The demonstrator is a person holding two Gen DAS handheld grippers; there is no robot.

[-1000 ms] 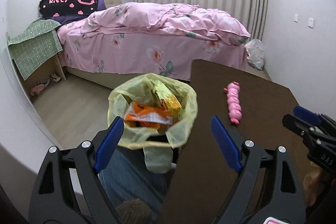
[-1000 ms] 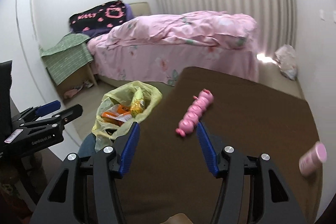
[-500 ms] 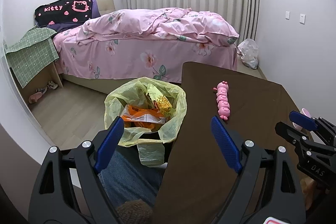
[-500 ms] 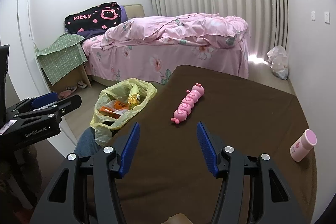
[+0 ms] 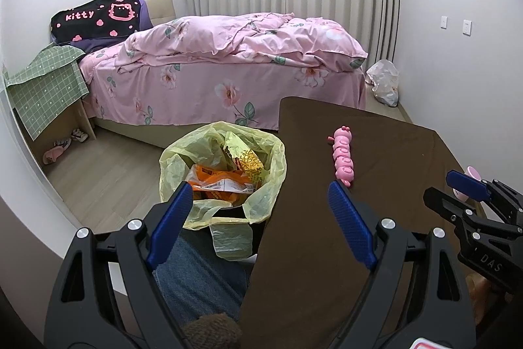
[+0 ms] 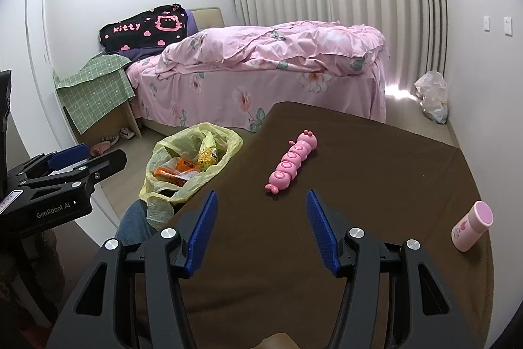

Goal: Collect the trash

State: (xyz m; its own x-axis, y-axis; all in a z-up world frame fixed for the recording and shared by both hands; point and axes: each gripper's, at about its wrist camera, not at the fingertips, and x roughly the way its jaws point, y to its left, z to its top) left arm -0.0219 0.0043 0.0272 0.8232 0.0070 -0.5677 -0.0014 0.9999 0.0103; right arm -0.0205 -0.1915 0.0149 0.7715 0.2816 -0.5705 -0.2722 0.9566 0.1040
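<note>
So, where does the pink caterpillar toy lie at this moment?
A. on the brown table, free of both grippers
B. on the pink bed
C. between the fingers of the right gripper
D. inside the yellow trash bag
A: the pink caterpillar toy lies on the brown table, ahead of the open right gripper and apart from it; the yellow trash bag holds only wrappers.

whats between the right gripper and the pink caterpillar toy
Nothing: in the right wrist view only bare brown tablecloth lies between the open right gripper and the caterpillar toy. The bottle stands off to the side.
</note>
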